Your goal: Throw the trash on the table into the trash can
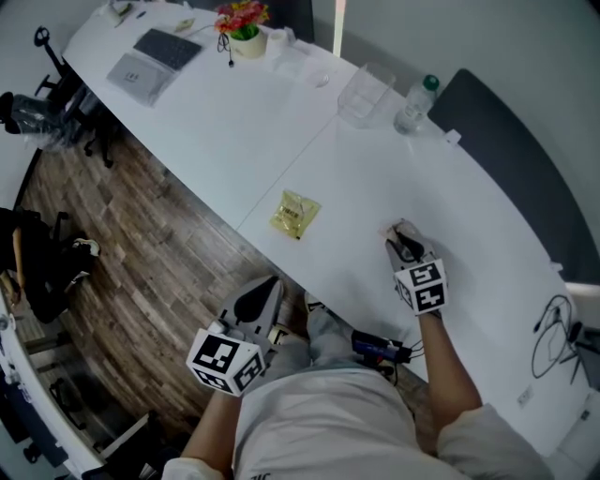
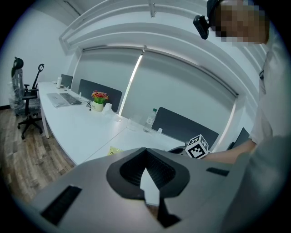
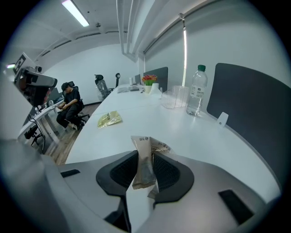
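- Two hand-held grippers. The left hand-held gripper (image 2: pixel 145 151) hangs off the near edge of the desk (image 1: pixel 356 187), over the wood floor (image 1: pixel 141 281). Its jaws are together and hold nothing.
- The right hand-held gripper (image 3: pixel 146 154) is over the desk near that edge, clamped on a wrapper (image 3: pixel 143 144).
- Two pieces of trash: this wrapper and a yellow packet (image 1: pixel 295 214).
- The wrapper stands on end between the pads. Its long axis runs up along the jaws, and its top sticks out past the tips. It is pale beige and creased, with a folded top edge that carries small print.
- The yellow packet lies flat on the desk, well apart from the wrapper and to its left in the head view.
- Farther back stand one bottle (image 1: pixel 415 103) and, just beside it, one clear box (image 1: pixel 364 94).
- Farthest away are one flower pot (image 1: pixel 246 28) and one laptop (image 1: pixel 155 61).
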A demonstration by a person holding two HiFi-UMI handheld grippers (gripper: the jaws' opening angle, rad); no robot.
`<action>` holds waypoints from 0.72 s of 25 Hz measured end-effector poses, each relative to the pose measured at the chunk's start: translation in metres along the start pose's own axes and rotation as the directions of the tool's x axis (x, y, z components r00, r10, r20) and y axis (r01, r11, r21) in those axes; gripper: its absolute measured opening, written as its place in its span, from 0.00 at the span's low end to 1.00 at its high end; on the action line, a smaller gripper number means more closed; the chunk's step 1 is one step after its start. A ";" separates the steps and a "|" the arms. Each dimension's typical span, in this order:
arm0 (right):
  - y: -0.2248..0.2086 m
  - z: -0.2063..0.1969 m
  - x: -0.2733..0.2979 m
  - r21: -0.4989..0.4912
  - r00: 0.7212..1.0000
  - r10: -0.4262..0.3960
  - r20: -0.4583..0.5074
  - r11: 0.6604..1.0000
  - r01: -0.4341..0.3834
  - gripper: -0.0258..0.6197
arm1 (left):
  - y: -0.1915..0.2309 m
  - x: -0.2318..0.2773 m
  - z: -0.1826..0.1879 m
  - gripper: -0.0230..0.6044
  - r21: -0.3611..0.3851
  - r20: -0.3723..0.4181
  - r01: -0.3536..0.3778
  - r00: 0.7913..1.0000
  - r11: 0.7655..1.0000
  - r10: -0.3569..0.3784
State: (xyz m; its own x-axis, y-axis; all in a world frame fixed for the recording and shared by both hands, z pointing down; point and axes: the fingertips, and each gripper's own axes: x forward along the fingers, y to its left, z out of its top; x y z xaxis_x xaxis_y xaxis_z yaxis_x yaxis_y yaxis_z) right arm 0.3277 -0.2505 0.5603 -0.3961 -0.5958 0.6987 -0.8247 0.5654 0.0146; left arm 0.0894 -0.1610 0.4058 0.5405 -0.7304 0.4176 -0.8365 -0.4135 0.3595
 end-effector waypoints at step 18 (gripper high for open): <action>0.136 0.078 0.031 -0.235 0.945 0.326 0.028 0.921 -0.311 0.23 | 0.052 -0.105 -0.019 0.04 -0.128 0.120 -0.284 0.947 0.950 0.299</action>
State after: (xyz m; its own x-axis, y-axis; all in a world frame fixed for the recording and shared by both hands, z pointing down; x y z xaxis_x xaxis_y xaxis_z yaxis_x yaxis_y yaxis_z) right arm 0.1720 -0.2364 0.5278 -0.6544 -0.3945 0.6450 -0.5417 0.8398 -0.0360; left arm -0.0090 -0.0954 0.3959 0.2508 -0.8803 0.4028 -0.9369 -0.1159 0.3299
